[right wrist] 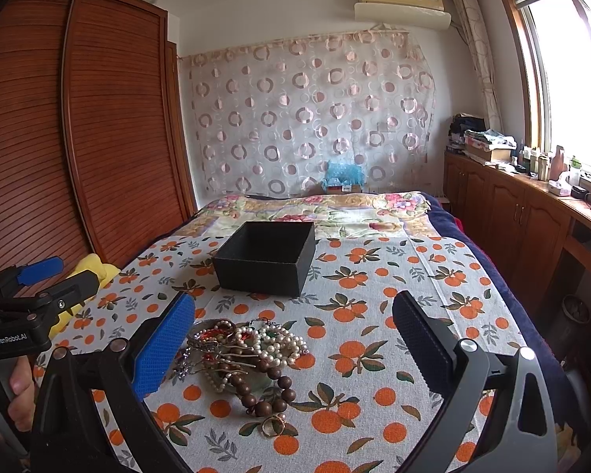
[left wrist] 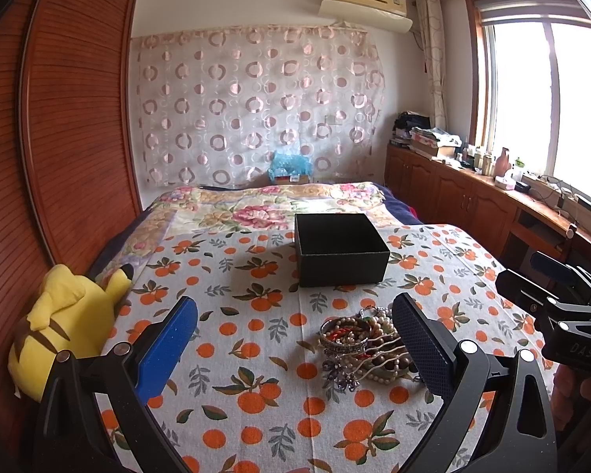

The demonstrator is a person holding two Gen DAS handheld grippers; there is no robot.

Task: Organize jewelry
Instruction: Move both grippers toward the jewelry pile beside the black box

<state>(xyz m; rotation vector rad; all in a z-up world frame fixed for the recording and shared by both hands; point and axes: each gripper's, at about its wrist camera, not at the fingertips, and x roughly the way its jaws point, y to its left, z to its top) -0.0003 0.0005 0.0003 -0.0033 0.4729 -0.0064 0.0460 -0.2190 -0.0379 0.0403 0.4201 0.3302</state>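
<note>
Bed with an orange-print cloth [left wrist: 256,283] spread over it. Black box [left wrist: 341,250] sits open on the cloth, far side of the work area; its inside shows dark and bare, as far as both views reach.

Jewelry pile [right wrist: 236,351] lies on the cloth, nearer than the box and well apart from it: pearl strands, bangles, wooden beads [right wrist: 266,388], all tangled together. One gold ring [right wrist: 274,425] lies loose just beside the heap, near side.

Left gripper [left wrist: 295,339]: jaws released, wide apart, holding nothing. The pile sits close to its right finger. Right gripper [right wrist: 293,339]: jaws released too, empty, with the pile near its left finger. Neither touches any jewelry.

Yellow plush [left wrist: 65,323] at the left edge of the bed, not part of the job.

Progress, as judged: nothing sorted yet. All pieces look to be in the heap, none in the box. Left to do: pick pieces off the tangle and move them to the box. Strands are likely to snag on each other when lifted.
</note>
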